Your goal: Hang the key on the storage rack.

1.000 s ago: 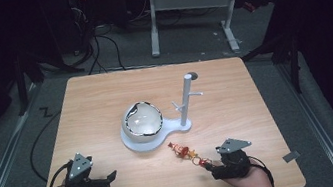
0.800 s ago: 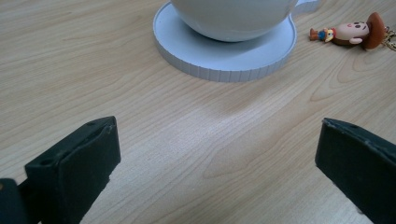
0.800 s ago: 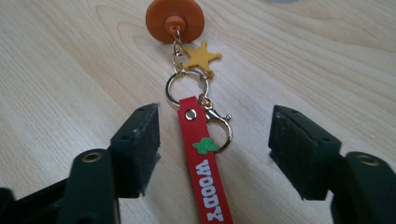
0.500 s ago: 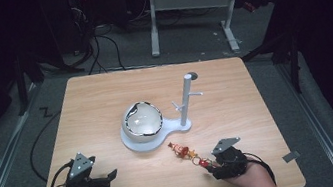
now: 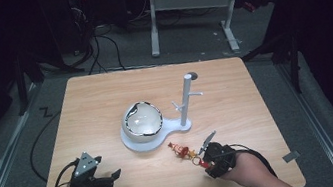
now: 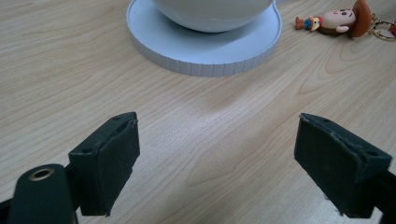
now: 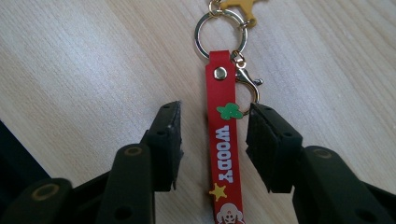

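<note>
Wooden table [image 5: 104,98] first: its pale top carries a white round base [image 5: 137,143] with a glossy white bowl-shaped dome [image 5: 142,120] sitting on it and a thin white post with pegs [image 5: 186,98] rising just beside. Near the front edge, right of the base, lies the Woody keychain [image 5: 182,150], the small figure pointing toward the base and its red strap [image 7: 222,140] trailing back to the right gripper [image 5: 209,160]. That gripper's jaws have just been closing and now straddle the strap, a pad on either side with daylight showing, so nothing is pinched yet. To do this grab well, I judge the pads should meet squarely on the flat strap below the rivet, clear of the gold ring [image 7: 219,35] and clasp [image 7: 247,81], which could slip or twist; keeping the jaws low to the wood should stop the strap from sliding out. The left gripper [image 5: 98,181] rests at the front left, its jaws also just closing, parted and holding nothing in its own view.
</note>
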The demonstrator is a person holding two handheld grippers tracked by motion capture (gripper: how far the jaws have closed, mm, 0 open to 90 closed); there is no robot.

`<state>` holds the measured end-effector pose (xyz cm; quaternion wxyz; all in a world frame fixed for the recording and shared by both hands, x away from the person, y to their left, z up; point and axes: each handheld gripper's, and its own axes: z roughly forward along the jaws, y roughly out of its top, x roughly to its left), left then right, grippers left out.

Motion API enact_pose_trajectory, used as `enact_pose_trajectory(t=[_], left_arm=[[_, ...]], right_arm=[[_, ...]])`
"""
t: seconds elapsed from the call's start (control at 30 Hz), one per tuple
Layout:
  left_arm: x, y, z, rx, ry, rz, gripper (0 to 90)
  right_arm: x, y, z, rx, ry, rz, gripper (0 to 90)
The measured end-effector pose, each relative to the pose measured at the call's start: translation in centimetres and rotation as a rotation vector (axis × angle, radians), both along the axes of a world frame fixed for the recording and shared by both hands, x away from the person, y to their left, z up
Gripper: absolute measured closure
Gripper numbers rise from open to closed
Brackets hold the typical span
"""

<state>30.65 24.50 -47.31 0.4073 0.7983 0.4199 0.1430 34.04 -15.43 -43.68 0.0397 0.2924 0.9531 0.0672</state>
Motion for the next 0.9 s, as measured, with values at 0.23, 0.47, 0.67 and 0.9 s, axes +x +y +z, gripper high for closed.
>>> enact_pose_trajectory(t=[0.23,0.47,0.67,0.9], left_arm=[[0.1,-0.3,0.0,0.005,0.001,-0.013,15.1],[0.1,-0.3,0.1,-0.002,0.001,-0.02,15.2],[0.1,-0.4,0.0,-0.003,0.002,-0.029,15.2],[0.2,-0.4,0.0,-0.006,0.004,-0.028,15.2]], right_arm=[[1.5,1.3,-0.1,-0.07,0.065,0.024,59.1],[2.3,2.7,-0.7,-0.131,0.099,0.066,65.4],[3.0,3.1,-1.1,-0.149,0.108,0.059,68.2],[3.1,3.5,-1.2,-0.173,0.104,0.068,67.0]])
